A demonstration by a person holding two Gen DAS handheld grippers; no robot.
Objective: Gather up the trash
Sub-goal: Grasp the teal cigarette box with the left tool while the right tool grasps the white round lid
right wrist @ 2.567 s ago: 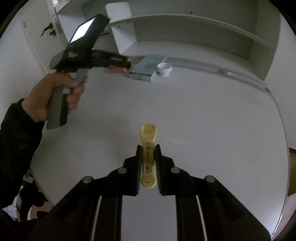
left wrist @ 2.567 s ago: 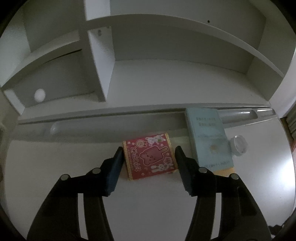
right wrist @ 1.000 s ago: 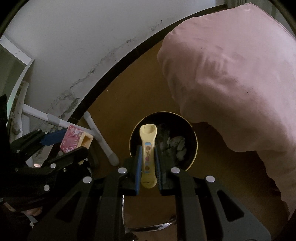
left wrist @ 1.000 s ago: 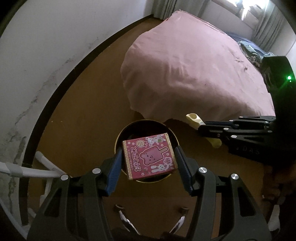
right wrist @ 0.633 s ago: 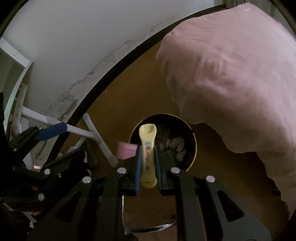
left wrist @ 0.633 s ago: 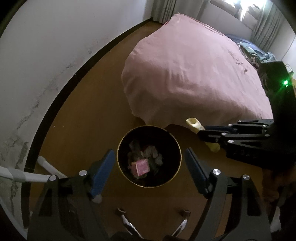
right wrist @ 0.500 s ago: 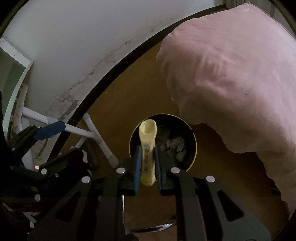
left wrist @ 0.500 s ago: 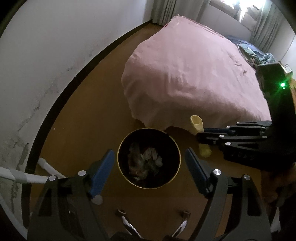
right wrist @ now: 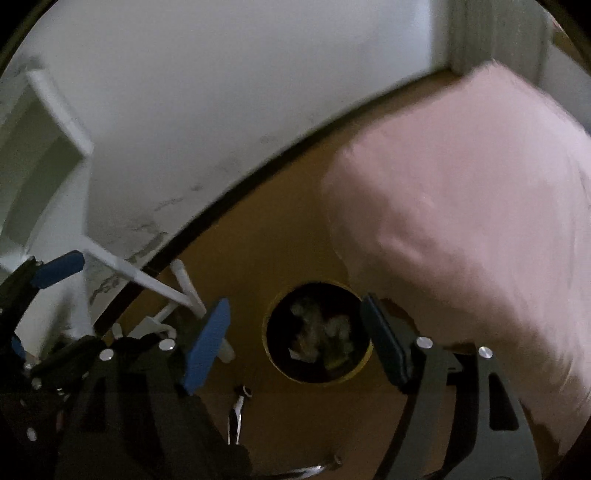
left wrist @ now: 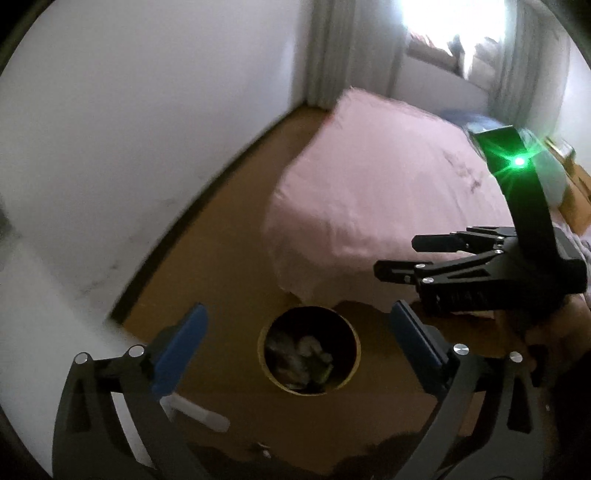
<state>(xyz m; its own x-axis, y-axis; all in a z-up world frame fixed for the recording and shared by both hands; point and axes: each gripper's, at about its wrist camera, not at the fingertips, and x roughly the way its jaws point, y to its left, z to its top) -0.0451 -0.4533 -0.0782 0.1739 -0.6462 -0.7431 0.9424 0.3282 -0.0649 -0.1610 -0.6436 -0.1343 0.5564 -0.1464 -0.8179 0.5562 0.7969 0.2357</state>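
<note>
Nearest each lens, dark angular tool arms with silver rivets and flat blue rubbery pads. Left tool (left wrist: 295, 339) stands with jaws wide apart, nothing between them. Right tool (right wrist: 293, 341) likewise spread wide, holding nothing; seen from the left wrist it (left wrist: 397, 258) juts in from the right edge as matte black fingers (left wrist: 399, 271), a green light (left wrist: 520, 161) glowing on its upright housing.

Below and between both sets of pads: a round trash bin (left wrist: 355, 345), dark inside, thin yellowish rim, standing on the floor. It holds crumpled pale scraps (right wrist: 321, 332), too blurred to tell apart.

Smooth brown floor (left wrist: 229, 266) surrounds the bin. White tubular legs (right wrist: 147, 280) of some frame stand to the bin's left, near the left tool (right wrist: 55, 271) as the right wrist sees it.

Just beyond the bin, a soft pink bedcover (right wrist: 461, 221), lightly wrinkled, drapes low over the floor; its edge hangs close to the bin's far rim.

Farther: a dark baseboard (right wrist: 258, 173) curves below a white wall (left wrist: 147, 110) with grey scuff marks. Pale curtains (left wrist: 354, 48) and a bright window (left wrist: 454, 33) at the back.
</note>
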